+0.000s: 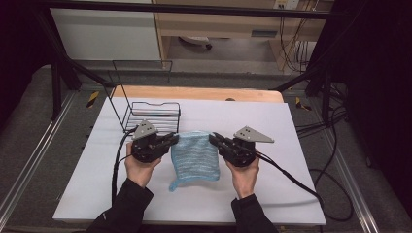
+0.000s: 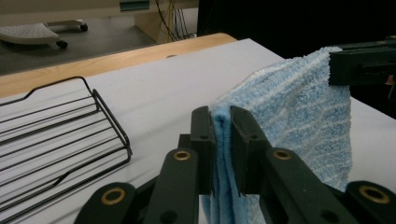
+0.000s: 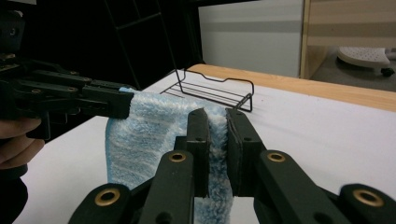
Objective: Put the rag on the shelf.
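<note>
Here the blue towel (image 1: 195, 155) hangs over the middle of the white surface (image 1: 272, 194), stretched between both tools. The left hand-held gripper (image 1: 174, 139) is clamped on the towel's left top corner, and the right hand-held gripper (image 1: 213, 138) is clamped on its right top corner. A black wire rack (image 1: 151, 114) stands near the surface's far left corner.

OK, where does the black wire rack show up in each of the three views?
High view: the black wire rack sits left of centre, behind the left tool.
Left gripper view: left side.
Right gripper view: upper middle, on the table's far part.
Shared landmark: the light blue striped knitted cloth held between both tools.
</note>
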Available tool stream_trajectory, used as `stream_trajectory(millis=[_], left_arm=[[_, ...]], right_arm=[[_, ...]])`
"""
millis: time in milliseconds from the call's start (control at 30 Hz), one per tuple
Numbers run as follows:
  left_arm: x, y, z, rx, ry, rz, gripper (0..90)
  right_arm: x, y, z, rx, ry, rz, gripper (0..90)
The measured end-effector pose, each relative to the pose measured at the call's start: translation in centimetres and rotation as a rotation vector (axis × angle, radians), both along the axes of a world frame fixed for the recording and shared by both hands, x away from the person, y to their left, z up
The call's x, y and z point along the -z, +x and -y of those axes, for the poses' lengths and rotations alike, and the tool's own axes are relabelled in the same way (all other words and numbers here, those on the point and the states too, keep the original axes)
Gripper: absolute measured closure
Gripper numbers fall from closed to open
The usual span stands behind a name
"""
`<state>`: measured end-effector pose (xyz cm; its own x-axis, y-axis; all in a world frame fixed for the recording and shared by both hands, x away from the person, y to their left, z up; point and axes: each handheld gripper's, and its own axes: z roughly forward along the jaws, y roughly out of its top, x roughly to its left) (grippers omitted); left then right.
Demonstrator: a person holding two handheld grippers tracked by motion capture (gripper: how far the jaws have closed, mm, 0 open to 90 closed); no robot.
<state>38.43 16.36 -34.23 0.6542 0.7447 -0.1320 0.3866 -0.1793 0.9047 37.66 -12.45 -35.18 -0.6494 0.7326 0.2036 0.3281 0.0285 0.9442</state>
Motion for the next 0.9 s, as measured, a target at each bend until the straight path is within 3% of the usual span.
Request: stream_trajectory(millis=[533,900], left_arm=[[-1.9,-0.7,-2.2,-0.046,-0.063,0.077,80.2],[-3.3,-1.0,-3.8,-0.084,-0.114,0.128,80.3]], right_arm=[[-2.6,0.0,-2.1,-0.013,0.025,0.084,81.3],[-3.6,0.2,-3.5,-0.021,0.046,0.126,81.5]])
